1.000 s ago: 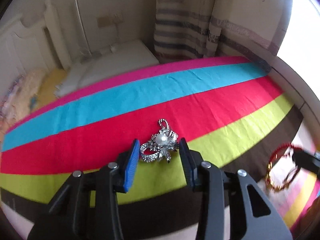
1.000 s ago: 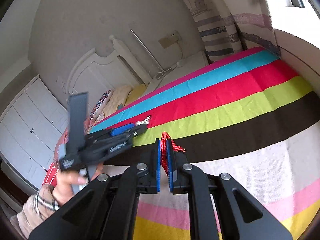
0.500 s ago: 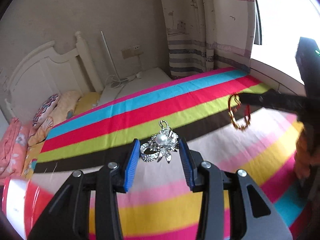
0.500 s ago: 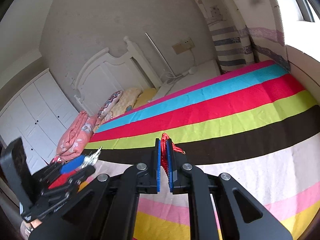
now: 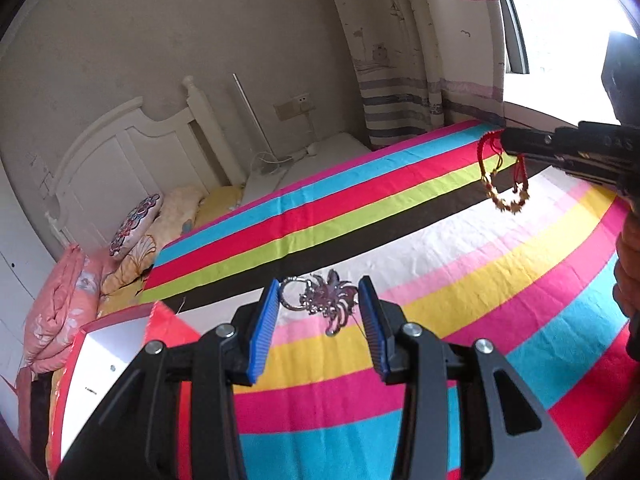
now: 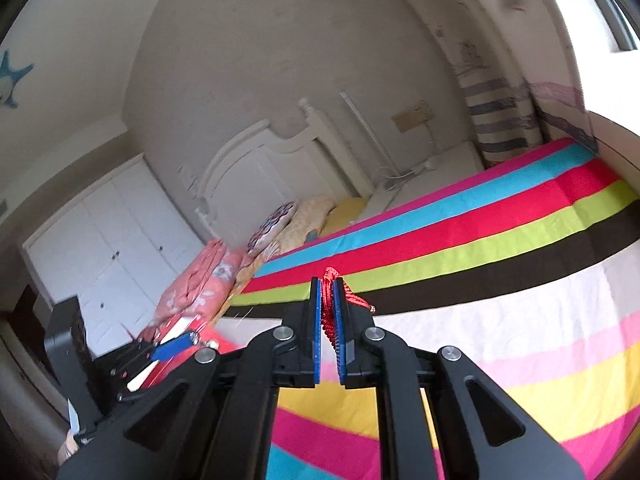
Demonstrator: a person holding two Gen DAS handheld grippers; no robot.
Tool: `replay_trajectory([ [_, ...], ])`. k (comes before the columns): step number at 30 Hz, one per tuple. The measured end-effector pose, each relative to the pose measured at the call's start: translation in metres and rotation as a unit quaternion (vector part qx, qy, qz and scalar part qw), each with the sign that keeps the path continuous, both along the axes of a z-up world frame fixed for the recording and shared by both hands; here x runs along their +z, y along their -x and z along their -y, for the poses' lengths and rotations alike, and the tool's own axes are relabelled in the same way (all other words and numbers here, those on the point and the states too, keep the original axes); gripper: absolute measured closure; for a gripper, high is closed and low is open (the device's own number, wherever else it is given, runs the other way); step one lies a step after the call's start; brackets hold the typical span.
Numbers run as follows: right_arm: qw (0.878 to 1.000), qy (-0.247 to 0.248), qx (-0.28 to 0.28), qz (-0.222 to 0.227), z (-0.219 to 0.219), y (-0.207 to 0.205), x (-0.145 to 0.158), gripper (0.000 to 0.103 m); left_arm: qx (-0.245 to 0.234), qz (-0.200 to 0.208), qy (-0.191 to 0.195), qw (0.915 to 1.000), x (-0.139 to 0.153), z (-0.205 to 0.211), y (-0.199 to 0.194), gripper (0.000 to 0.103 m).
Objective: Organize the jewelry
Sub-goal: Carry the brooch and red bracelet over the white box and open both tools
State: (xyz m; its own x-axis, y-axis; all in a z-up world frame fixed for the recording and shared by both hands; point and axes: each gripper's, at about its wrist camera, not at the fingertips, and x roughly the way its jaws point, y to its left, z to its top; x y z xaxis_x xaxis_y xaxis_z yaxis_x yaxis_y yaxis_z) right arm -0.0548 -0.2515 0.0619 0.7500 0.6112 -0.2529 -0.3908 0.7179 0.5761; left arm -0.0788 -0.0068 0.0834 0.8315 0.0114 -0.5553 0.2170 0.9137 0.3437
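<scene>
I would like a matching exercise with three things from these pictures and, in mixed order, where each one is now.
Things:
1. silver brooch
2. red cord bracelet
3. red box

Places:
A. on the bed, lower left
B. between the left tongs
C. hanging from the right tongs

Pairs: 1-B, 2-C, 3-A

The bedspread (image 5: 360, 216) is striped in magenta, cyan, red, lime, dark brown, white, pink and yellow; the brooch (image 5: 328, 300) is silver; the bracelet (image 5: 504, 176) is strung in red cord with gold beads; blue ribbed pads (image 5: 262, 328) are set on black gripper frames; the box (image 5: 104, 360) is red outside, white inside; the curtain (image 5: 396, 80) is banded in grey.
</scene>
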Motion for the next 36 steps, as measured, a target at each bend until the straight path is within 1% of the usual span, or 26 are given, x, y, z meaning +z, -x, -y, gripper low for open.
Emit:
replay_trajectory([
  [4,1.0,0.011,0.025,0.006,-0.021,0.01,0.01,0.093,0.013,0.006,0.005,0.9999,0.009,-0.011,0.012,0.063],
  [10,0.997,0.037,0.058,0.022,-0.06,0.022,0.025,0.093,0.033,0.025,0.01,0.9991,0.025,-0.031,0.032,0.063],
  [19,0.99,0.075,0.106,0.06,-0.116,0.046,0.056,0.093,0.073,0.049,0.04,0.9953,0.054,-0.081,0.063,0.063],
  [23,0.983,0.1,0.137,0.078,-0.15,0.059,0.068,0.093,0.103,0.062,0.042,0.9918,0.063,-0.111,0.077,0.063],
  [28,0.969,0.133,0.182,0.097,-0.199,0.077,0.075,0.093,0.136,0.056,0.056,0.9875,0.062,-0.148,0.088,0.063],
  [31,0.96,0.154,0.202,0.113,-0.222,0.09,0.08,0.093,0.154,0.056,0.063,0.9844,0.061,-0.169,0.096,0.063],
  [36,0.949,0.17,0.232,0.133,-0.251,0.102,0.092,0.093,0.177,0.058,0.066,0.9802,0.062,-0.193,0.105,0.063],
])
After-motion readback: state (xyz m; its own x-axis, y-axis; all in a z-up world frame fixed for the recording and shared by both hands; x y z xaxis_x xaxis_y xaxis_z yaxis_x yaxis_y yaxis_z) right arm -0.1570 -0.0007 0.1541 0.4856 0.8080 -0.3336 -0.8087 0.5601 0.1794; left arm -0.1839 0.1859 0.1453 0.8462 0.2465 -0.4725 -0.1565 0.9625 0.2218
